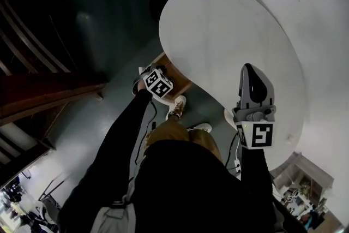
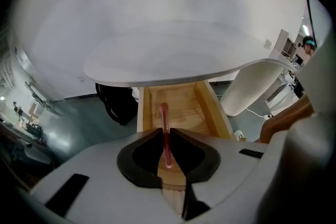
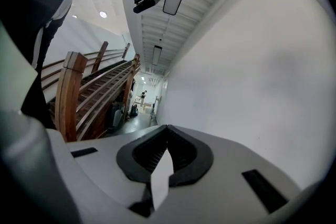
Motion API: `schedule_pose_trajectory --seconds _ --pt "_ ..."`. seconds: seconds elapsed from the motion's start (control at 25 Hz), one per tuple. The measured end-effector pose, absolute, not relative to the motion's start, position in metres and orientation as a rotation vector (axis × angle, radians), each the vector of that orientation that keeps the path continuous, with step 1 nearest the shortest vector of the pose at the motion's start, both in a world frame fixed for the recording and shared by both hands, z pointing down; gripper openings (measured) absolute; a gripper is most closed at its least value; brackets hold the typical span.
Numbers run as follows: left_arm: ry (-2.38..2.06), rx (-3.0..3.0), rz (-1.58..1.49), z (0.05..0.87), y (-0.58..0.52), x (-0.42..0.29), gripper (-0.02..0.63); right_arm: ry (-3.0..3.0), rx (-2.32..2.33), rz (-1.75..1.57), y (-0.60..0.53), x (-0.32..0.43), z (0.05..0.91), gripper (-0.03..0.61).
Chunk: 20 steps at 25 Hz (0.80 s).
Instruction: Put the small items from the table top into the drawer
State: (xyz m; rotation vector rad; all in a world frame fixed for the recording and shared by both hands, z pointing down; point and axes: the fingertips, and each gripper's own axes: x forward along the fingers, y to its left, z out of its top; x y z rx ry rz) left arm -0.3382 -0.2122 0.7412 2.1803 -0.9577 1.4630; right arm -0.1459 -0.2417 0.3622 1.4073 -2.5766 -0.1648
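Note:
My left gripper (image 2: 166, 132) is shut on a thin red stick (image 2: 164, 115), which points forward over the open wooden drawer (image 2: 181, 105) below the round white table top (image 2: 168, 55). In the head view the left gripper (image 1: 154, 79) hangs at the drawer (image 1: 175, 78) beside the table's near edge; its jaws are hidden behind its marker cube. My right gripper (image 1: 249, 68) is raised over the table (image 1: 218, 35), its jaws together with nothing between them. In the right gripper view the right gripper (image 3: 167, 129) faces a white wall.
A white chair (image 2: 252, 86) stands right of the drawer and a black bag (image 2: 115, 105) lies on the floor under the table. The person's shoes (image 1: 177, 106) are next to the drawer. Wooden stair rails (image 3: 73, 92) rise at the left.

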Motion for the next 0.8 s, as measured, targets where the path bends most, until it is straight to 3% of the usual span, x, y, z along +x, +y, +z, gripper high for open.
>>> schedule_pose_trajectory --seconds 0.12,0.2,0.8 --pt "-0.974 2.217 1.477 0.741 -0.215 -0.335 0.073 -2.58 1.42 -0.165 -0.24 -0.142 0.36 0.026" --pt "-0.96 2.229 1.473 0.742 -0.213 -0.333 0.181 -2.584 1.423 -0.164 -0.239 -0.143 0.36 0.026" --pt "-0.965 2.247 1.43 0.735 -0.21 -0.333 0.181 -2.565 1.444 -0.174 -0.23 -0.143 0.359 0.026"
